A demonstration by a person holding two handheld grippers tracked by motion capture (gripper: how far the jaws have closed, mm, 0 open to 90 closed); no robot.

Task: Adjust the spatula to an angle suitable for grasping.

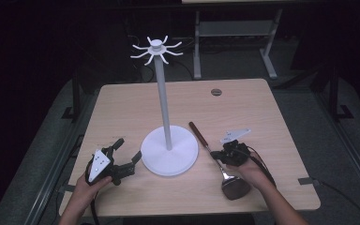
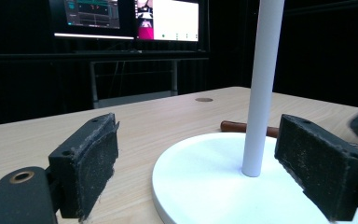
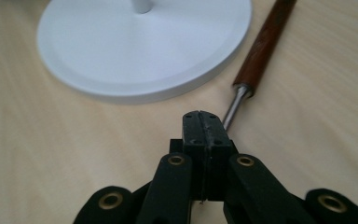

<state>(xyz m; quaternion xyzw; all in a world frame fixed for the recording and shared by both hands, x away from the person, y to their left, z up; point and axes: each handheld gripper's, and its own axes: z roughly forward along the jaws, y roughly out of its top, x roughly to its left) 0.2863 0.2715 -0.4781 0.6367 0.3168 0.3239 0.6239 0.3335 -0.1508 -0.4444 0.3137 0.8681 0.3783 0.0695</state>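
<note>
From the high view: a white stand near the middle of the desk, its round base toward the near edge, a crown of hooks on top of the pole. Just right of the base, a ladle, wooden handle toward the far edge, dark bowl toward the near edge, long axis running far-to-near with a slight lean to the right. Right gripper directly over the metal shaft; left gripper at the base's left rim, jaws spread wide.

From the left gripper view: left gripper wide open, empty, base rim and pole between the pads; wooden handle beyond.

From the right gripper view: right gripper with jaws pressed together, nothing between them; shaft emerging just past the tips, handle stretching away up and right. Probably the right hand's pick, being nearer; jaws need opening first.
</note>
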